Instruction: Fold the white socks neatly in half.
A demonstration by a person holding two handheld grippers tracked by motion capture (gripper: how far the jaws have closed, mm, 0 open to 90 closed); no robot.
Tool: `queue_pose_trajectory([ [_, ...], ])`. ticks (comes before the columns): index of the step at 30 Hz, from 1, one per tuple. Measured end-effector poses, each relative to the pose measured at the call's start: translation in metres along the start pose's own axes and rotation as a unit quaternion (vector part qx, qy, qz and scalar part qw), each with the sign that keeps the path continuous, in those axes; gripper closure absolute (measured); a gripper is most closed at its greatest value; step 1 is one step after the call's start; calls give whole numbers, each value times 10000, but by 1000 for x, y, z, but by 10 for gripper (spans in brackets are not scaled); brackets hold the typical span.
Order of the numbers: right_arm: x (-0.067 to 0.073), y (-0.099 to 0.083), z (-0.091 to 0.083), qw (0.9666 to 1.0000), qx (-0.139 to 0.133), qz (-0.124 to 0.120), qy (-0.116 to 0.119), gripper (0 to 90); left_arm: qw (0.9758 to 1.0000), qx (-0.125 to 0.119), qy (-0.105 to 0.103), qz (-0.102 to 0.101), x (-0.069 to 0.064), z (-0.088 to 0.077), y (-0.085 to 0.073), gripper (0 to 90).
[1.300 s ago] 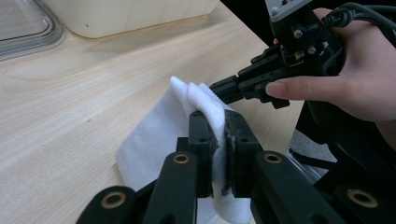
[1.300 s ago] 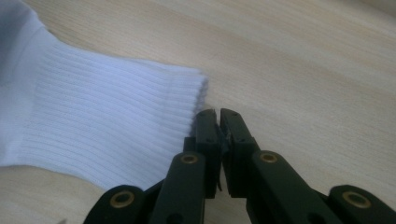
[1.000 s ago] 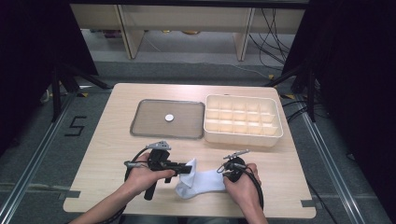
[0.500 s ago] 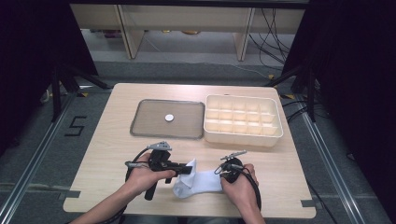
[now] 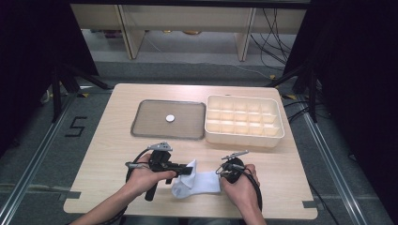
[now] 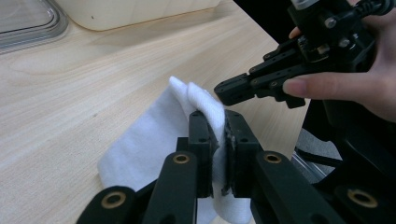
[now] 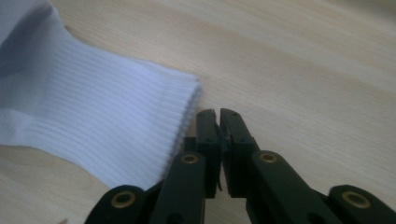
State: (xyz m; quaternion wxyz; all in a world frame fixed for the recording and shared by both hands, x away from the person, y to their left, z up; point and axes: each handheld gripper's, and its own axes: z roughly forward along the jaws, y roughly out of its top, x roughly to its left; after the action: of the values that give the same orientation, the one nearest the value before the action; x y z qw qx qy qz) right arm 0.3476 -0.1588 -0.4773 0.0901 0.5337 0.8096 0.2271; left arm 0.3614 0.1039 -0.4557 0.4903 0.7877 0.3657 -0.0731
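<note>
Sock point(image 5: 197, 182) near table point(image 5: 300, 187) front edge, pinched by left tongs point(image 6: 218, 135).

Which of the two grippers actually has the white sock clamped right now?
The left gripper: sock fabric is pinched between its jaws. The right gripper is shut empty beside the cuff.

On the light wooden surface point(image 5: 117, 140), a flat grey rectangular tray point(image 5: 187, 129) lies at the far middle with a small round white disc point(image 5: 170, 118) in it. A cream plastic compartment box point(image 5: 244, 120) sits just right of it. A white ribbed sock point(image 5: 199, 183) lies near the front edge, between the left gripper point(image 5: 187, 170) and the right gripper point(image 5: 221, 172).
</note>
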Motion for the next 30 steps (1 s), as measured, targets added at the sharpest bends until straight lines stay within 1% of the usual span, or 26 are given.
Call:
queue_pose_trajectory([
  [1,-1,-1,-2,10000,37,49,-4,900,10000,2,-4,-5,0,0,0,827],
  [2,-2,-1,-2,10000,23,57,-13,900,10000,2,-54,-6,1,0,0,826],
  [3,-2,-2,-3,10000,67,33,-8,900,10000,-5,-3,-7,0,0,0,827],
  [4,-1,-3,-3,9998,164,126,14,900,10000,-13,3,-5,0,0,0,827],
  [5,0,-3,-2,9997,188,139,33,900,10000,-8,-45,-4,0,1,0,827],
  [6,-1,-4,-1,9998,170,45,33,900,10000,-3,-43,-5,0,1,0,827],
  [8,2,-5,0,9998,198,14,77,900,10000,-7,-47,-14,0,1,0,827],
  [9,3,-5,1,9998,194,-26,94,900,10000,-23,8,-21,-1,2,0,826],
  [10,5,-6,2,9997,225,-8,103,900,10000,3,34,-33,-1,1,0,827],
  [11,7,-5,3,9997,197,-42,105,900,10000,11,29,-39,-1,2,0,827],
  [12,9,-5,4,9996,238,-30,138,900,10000,18,24,-34,0,2,0,827],
  [13,9,-5,5,9997,212,-93,108,900,10000,25,26,-36,0,2,0,826],
  [14,11,-4,5,9997,231,-76,97,900,10000,18,-34,-33,0,2,0,826],
  [15,12,-4,6,9997,225,-87,91,900,10000,19,-39,-31,1,2,0,826],
  [17,13,-4,7,9996,255,-100,84,900,10000,16,-29,-5,1,2,0,826],
  [18,14,-3,8,9996,240,-134,94,900,10000,11,22,-2,1,2,0,826],
  [19,15,-3,8,9995,265,-108,94,900,10000,26,10,3,1,2,1,826],
  [20,15,-3,8,9995,237,-178,104,900,10000,32,10,10,1,2,1,826],
  [21,17,-3,8,9995,283,-114,97,900,10000,38,8,10,1,2,1,826],
  [23,17,-3,9,9995,255,-157,132,900,10000,43,11,-7,1,3,1,826],
  [24,17,-3,9,9995,245,-169,127,900,10000,40,-27,-14,1,3,0,826],
  [26,19,-3,9,9995,277,-123,124,900,10000,49,2,-12,1,4,0,826],
  [28,19,-3,9,9994,272,-156,143,900,10000,69,-13,-10,2,4,0,826],
  [29,20,-3,9,9994,265,-168,161,900,10000,62,37,-8,2,4,0,826],
  [30,21,-3,9,9994,265,-143,161,900,10000,68,28,-6,2,5,0,826],
])
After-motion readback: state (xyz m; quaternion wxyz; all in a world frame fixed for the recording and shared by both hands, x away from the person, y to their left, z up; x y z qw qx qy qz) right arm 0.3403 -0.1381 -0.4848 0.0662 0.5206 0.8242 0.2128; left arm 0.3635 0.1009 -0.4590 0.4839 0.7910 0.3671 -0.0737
